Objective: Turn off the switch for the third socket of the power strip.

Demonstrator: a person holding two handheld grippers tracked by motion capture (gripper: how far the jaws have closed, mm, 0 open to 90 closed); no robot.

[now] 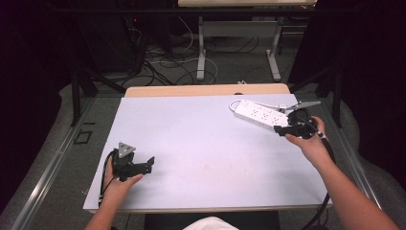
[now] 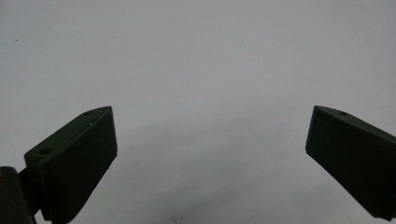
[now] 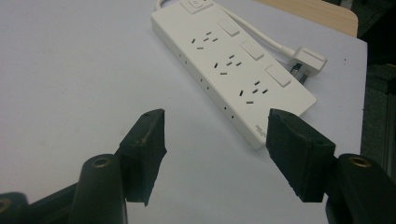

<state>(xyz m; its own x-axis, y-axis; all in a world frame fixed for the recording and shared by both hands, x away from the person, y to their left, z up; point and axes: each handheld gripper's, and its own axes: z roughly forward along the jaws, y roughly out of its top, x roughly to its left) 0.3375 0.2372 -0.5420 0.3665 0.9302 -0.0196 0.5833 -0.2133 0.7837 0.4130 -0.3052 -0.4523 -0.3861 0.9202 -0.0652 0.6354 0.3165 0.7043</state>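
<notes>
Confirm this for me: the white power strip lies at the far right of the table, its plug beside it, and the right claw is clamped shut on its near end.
Not quite. In the right gripper view the right claw stands open, its jaws apart just short of the power strip, not clamped on it. The rest holds: the strip lies far right on the table, its plug beside it.

High view: fixed above the person's side, facing forward and down over the table point(image 1: 191, 143).
Left gripper view: close over bare tabletop, along its jaws.
Right gripper view: near the power strip point(image 3: 233, 70), shared with the high view.
</notes>
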